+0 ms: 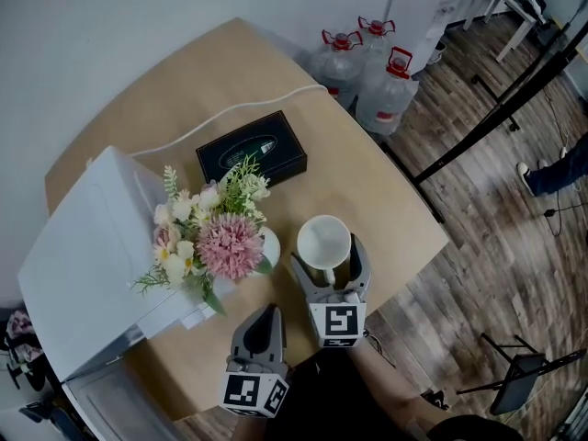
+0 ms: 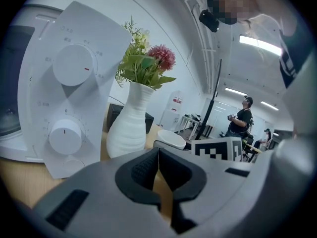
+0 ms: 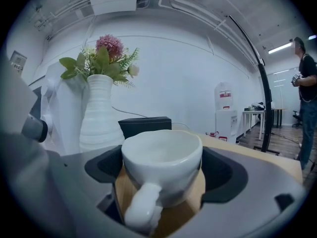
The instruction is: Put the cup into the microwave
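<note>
A white cup (image 1: 323,240) stands near the table's front edge, its handle toward me. My right gripper (image 1: 326,252) is shut on the cup, one jaw on each side. In the right gripper view the cup (image 3: 161,155) fills the gap of that gripper (image 3: 161,175), and both pads meet its wall. The white microwave (image 1: 87,255) sits at the table's left; its panel with two knobs (image 2: 74,66) shows in the left gripper view. My left gripper (image 1: 268,310) hangs shut and empty in front of the microwave, left of the right gripper; its pads (image 2: 143,170) meet.
A white ribbed vase (image 2: 128,125) with flowers (image 1: 216,237) stands between microwave and cup. A black box (image 1: 251,150) lies behind them, and a white cable (image 1: 239,108) runs across the table (image 1: 386,191). Water jugs (image 1: 386,90) stand on the floor beyond. People stand far off.
</note>
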Demonstrator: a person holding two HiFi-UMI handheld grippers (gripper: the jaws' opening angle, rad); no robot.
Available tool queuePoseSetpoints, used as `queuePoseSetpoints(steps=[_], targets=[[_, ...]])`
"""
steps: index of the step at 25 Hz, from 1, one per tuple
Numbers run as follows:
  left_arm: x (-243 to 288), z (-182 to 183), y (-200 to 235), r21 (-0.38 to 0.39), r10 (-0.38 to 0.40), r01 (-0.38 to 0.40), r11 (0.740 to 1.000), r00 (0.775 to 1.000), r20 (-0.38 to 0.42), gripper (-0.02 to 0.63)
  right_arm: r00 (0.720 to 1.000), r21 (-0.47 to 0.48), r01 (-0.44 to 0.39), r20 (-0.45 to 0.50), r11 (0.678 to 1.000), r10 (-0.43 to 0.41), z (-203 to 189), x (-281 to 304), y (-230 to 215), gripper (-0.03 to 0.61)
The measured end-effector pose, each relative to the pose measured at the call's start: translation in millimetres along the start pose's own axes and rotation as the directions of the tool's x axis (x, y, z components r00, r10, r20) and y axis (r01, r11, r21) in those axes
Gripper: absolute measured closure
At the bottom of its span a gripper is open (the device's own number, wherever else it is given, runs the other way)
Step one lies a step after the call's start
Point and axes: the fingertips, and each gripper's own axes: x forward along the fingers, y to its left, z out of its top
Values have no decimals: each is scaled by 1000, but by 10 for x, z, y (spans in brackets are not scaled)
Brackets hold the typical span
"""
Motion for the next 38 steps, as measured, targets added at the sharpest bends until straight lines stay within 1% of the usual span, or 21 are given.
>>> queuePoseSetpoints(steps=[5, 13, 20, 24, 33, 38], targets=[[30, -16, 24, -3, 3, -3, 1000, 1000, -12, 609, 1000, -13, -25, -7, 1000, 25, 12, 34, -3, 140], [65, -13, 16, 0, 8, -8, 1000, 1000, -9, 609, 1000, -11, -24, -5, 1000, 24, 6, 34, -13, 140], [36, -18, 0, 11, 29, -29, 1000, 1000, -5, 609, 998, -17, -55, -15, 998, 54, -2, 10, -18, 140], [-4, -29, -19, 19, 32, -32, 999, 999, -1, 609, 998, -1, -63, -21, 998, 63, -12, -39, -42, 140], [-75, -88, -46, 42, 56, -57, 997, 998, 5, 608, 997, -12, -67, -35, 998, 67, -52, -208, -142, 140], [-115, -91, -94, 56, 61, -62, 996, 998, 21, 609, 997, -15, -70, -21, 997, 70, -3, -312, -171, 140]])
